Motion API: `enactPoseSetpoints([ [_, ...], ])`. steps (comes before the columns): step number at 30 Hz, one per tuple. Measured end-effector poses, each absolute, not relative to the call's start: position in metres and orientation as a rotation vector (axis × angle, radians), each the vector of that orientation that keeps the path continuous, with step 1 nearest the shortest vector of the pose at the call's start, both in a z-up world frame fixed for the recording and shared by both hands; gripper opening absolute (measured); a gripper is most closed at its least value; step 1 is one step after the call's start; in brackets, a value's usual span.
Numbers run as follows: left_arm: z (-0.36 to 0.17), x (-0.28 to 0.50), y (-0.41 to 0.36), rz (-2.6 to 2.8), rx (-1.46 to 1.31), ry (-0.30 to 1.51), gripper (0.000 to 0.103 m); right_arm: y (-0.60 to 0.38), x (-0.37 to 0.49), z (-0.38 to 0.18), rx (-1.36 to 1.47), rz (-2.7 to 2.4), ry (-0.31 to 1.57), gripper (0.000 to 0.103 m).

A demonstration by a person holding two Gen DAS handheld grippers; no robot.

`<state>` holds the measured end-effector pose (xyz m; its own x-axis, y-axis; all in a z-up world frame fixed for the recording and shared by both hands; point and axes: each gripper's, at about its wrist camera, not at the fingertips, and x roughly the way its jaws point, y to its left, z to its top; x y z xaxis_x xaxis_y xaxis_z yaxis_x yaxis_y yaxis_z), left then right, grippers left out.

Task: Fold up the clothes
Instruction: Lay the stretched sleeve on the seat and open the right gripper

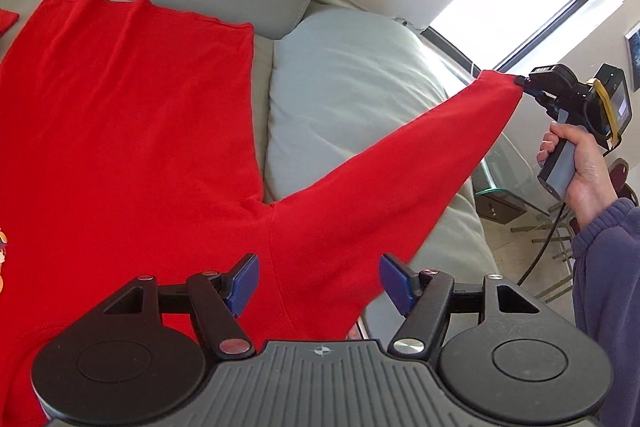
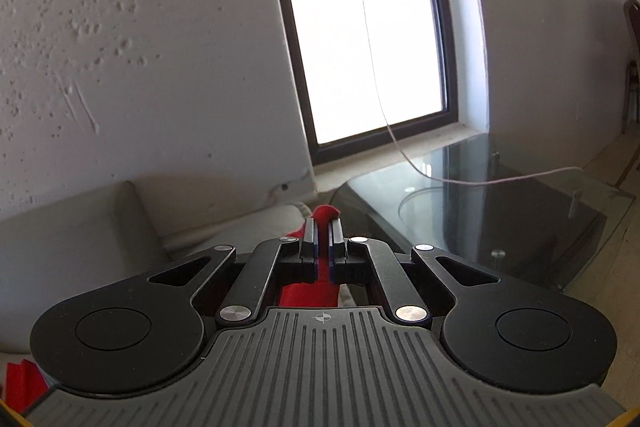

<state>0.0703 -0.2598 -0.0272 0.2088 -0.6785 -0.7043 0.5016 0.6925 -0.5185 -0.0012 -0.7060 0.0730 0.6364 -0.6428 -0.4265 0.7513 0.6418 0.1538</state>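
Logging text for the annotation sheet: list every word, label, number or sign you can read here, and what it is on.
No readable text anywhere.
Right gripper's rear screen: too small and blurred.
Red shirt's print: cut off at the edge, no letters visible.
Wall picture: no words discernible.

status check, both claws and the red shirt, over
Left claw open over red cotton shirt. Right claw shut on sleeve cuff, stretched out. Grey sofa cushion underneath, nothing blocking.

Red long-sleeved shirt (image 1: 128, 131) spread flat on grey sofa (image 1: 352, 99); one sleeve (image 1: 384, 171) lifted outward, taut, cuff raised. Small print at left edge, unclear.
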Motion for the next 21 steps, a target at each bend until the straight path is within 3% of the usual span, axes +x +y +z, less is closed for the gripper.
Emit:
enactPoseSetpoints([
  [6, -0.048, 0.085, -0.275, -0.798, -0.186, 1.136, 0.064, -0.748, 0.019, 0.006, 0.394, -0.867, 0.473, 0.004],
  [9, -0.049, 0.086, -0.278, -0.809, -0.174, 1.145, 0.064, -0.767, 0.017, -0.021, 0.486, -0.921, 0.531, 0.019],
  [10, -0.047, 0.085, -0.275, -0.813, -0.175, 1.140, 0.064, -0.773, 0.012, -0.026, 0.543, -0.950, 0.542, 0.043],
  [11, -0.044, 0.084, -0.272, -0.817, -0.176, 1.135, 0.064, -0.774, 0.004, -0.025, 0.589, -0.973, 0.527, 0.059],
  [18, -0.019, 0.068, -0.222, -0.799, -0.174, 1.069, 0.064, -0.724, -0.049, 0.051, 0.686, -0.947, 0.383, 0.065],
  [21, -0.010, 0.055, -0.185, -0.767, -0.159, 1.035, 0.066, -0.674, -0.068, 0.092, 0.670, -0.839, 0.325, 0.087],
])
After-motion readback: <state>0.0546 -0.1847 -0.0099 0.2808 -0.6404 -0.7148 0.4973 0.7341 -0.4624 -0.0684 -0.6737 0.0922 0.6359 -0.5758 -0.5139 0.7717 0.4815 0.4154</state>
